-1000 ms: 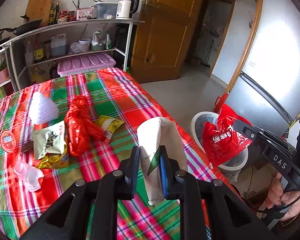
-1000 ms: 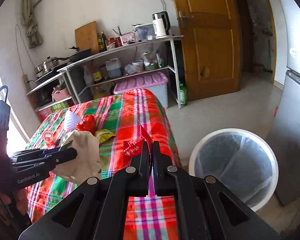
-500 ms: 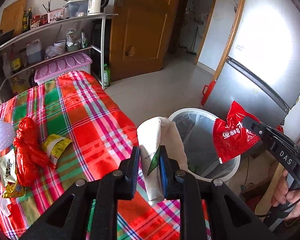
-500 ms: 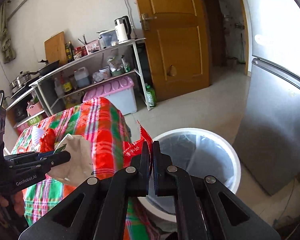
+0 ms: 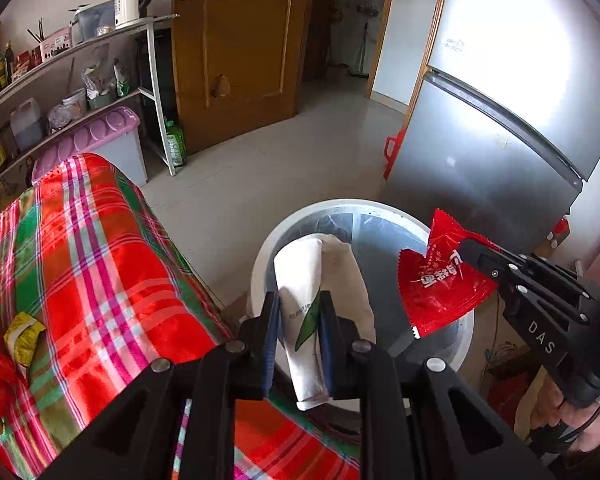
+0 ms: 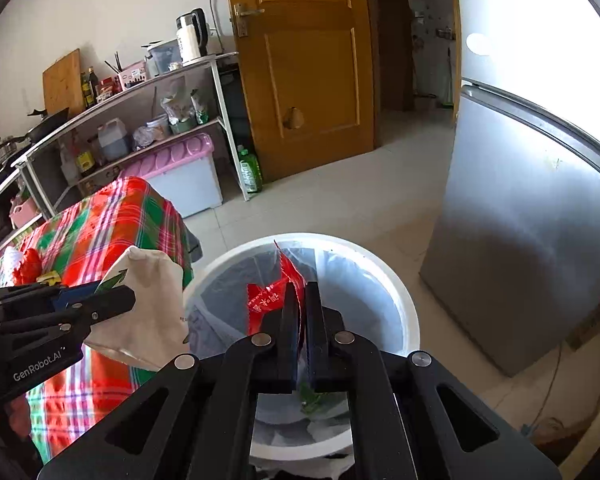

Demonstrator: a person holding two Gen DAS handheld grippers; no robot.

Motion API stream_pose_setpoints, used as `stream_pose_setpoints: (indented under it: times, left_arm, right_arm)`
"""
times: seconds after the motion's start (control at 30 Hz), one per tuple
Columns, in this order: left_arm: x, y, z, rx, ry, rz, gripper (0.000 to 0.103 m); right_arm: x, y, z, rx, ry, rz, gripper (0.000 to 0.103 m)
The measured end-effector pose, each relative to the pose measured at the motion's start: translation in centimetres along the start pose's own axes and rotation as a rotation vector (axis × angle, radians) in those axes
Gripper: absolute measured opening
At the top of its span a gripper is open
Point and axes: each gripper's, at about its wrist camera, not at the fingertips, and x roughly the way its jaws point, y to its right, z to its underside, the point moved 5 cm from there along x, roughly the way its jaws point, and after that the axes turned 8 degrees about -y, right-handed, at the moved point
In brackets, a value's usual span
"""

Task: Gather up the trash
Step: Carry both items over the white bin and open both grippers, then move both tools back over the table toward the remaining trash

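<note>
Kitchen floor tiles surround a round white plastic-lined waste bin (image 6: 300, 320). The right gripper (image 6: 300, 322) pinches a crinkled red snack wrapper (image 5: 440, 284) above its mouth; the left gripper (image 5: 298, 344) clamps a folded cream paper bag (image 5: 320, 280). Both have swung off the plaid-clothed table (image 5: 80, 248) to the bin, so release looks next.

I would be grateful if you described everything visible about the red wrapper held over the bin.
The red wrapper is a crinkled, glossy, plastic-looking snack packet with white printed characters and serrated edges. It looks flattened, apparently empty. The right gripper is shut on one edge, so it hangs free in the air above the open mouth of the white bin, touching nothing else that shows.
</note>
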Motion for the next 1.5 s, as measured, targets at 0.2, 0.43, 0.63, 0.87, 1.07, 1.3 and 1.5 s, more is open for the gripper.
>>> stream_pose_setpoints:
  times: [0.2,0.43,0.63,0.87,1.07,1.3,1.5]
  left_arm:
    - [2.1,1.1,-0.2,-0.002,-0.042,0.000,0.020]
    - [3.4,0.5,-0.1,-0.018,-0.080,-0.016,0.035]
    - [3.0,0.2,0.2,-0.034,-0.079,-0.026,0.045]
    - [0.9,-0.8,0.7,-0.059,-0.039,-0.015,0.053]
    - [-1.6,-2.3,1.3,-0.091,0.005,-0.011,0.057]
    - [-4.7,-5.0,2.8,-0.142,0.059,-0.034,0.059]
    - [-7.1,-7.8,4.4,-0.191,0.101,-0.063,0.060]
  right_arm:
    - [1.8,1.1,0.4,-0.009,-0.037,0.027,0.003]
    - [3.0,1.6,0.8,-0.004,-0.081,0.033,0.009]
    - [2.8,1.4,1.2,-0.002,-0.084,0.046,0.022]
    - [1.3,0.6,1.5,-0.003,-0.057,0.043,0.023]
    - [-0.5,-1.4,1.8,-0.024,-0.023,0.025,0.023]
    - [-2.8,-4.5,1.5,-0.058,0.018,-0.019,0.035]
    - [-3.9,-7.6,1.3,-0.098,0.044,-0.058,0.039]
